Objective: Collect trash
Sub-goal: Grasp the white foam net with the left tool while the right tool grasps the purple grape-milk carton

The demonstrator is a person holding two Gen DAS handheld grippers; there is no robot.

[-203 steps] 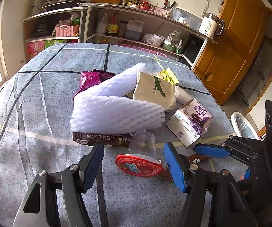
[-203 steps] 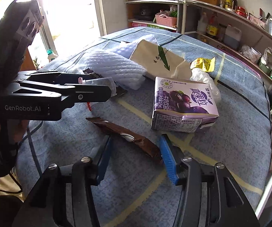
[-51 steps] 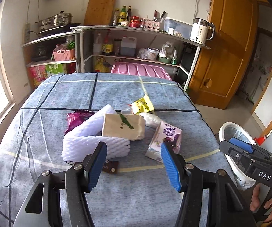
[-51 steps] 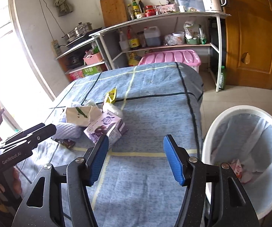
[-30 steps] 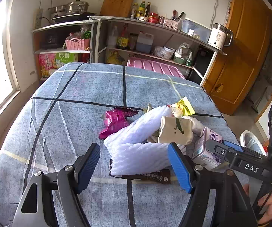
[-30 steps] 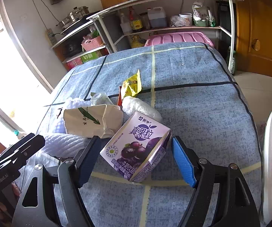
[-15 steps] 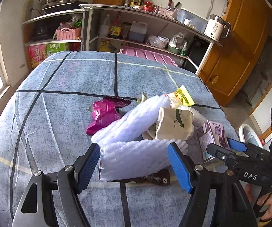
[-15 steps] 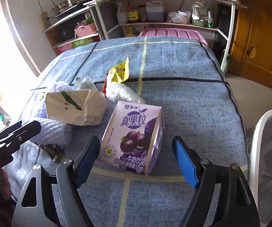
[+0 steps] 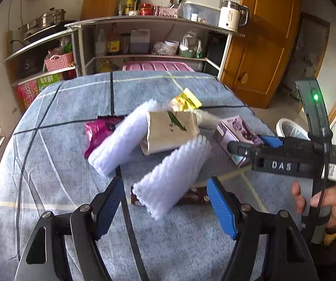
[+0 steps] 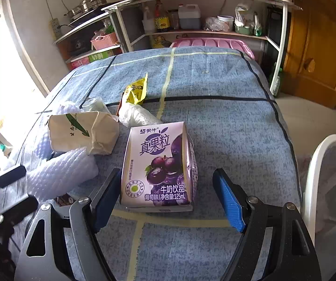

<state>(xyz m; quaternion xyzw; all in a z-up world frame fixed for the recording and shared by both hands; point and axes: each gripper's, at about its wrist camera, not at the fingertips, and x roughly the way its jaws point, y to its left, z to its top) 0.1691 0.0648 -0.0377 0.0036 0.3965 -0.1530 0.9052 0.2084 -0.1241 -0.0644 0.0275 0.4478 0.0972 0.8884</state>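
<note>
A pile of trash lies on the blue-grey checked tablecloth (image 9: 51,121). My left gripper (image 9: 165,206) is open, its jaws straddling the near end of a white foam net sleeve (image 9: 172,175) that lies over a brown wrapper (image 9: 193,196). My right gripper (image 10: 165,199) is open with a purple milk-drink carton (image 10: 161,164) between its jaws; the left jaw is close to the carton, the right jaw apart from it. The carton also shows in the left wrist view (image 9: 235,133). A beige paper bag (image 10: 83,133), yellow wrapper (image 10: 137,91), clear plastic bag (image 10: 135,116) and magenta wrapper (image 9: 100,131) lie beyond.
A white trash bin (image 10: 327,187) with a liner stands off the table's right edge. Metal shelves (image 9: 144,37) with bottles, a kettle and pots stand behind the table, beside a wooden door (image 9: 266,46). A second foam sleeve (image 9: 123,138) lies left of the bag.
Both grippers have moved forward and lower toward the trash. The foam sleeve's near end now sits between my left jaws, and the carton sits deeper between my right jaws.
</note>
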